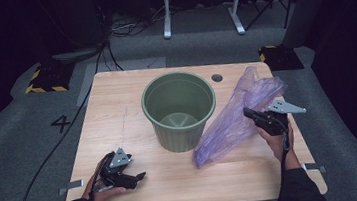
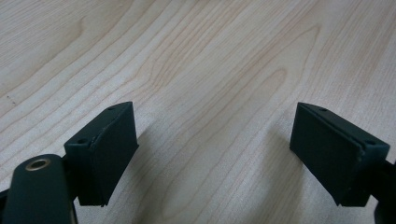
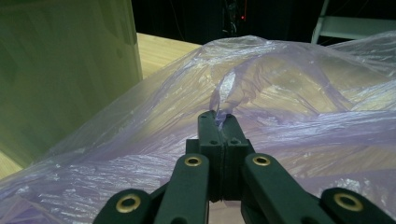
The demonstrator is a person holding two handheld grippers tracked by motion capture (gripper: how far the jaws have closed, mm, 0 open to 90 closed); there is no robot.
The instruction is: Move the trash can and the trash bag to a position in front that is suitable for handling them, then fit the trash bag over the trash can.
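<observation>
A thin purple plastic bag (image 1: 238,114) lies crumpled on the wooden table (image 1: 117,112), to the right of a green ribbed bin (image 1: 179,109) that stands upright and empty. My right gripper (image 1: 248,113) is shut on a fold of the purple bag (image 3: 261,88), with the film pinched between its jaws in the right gripper view (image 3: 220,122). Part of the bag is lifted off the table. My left gripper (image 1: 139,177) rests at the table's front left; its jaws stand wide apart over bare wood (image 2: 215,140).
The bin's green wall (image 3: 65,70) stands close on the left in the right gripper view. A round hole (image 1: 217,78) sits in the table's far side. Grey carpet, cables and a white stand's legs (image 1: 202,7) lie beyond the table.
</observation>
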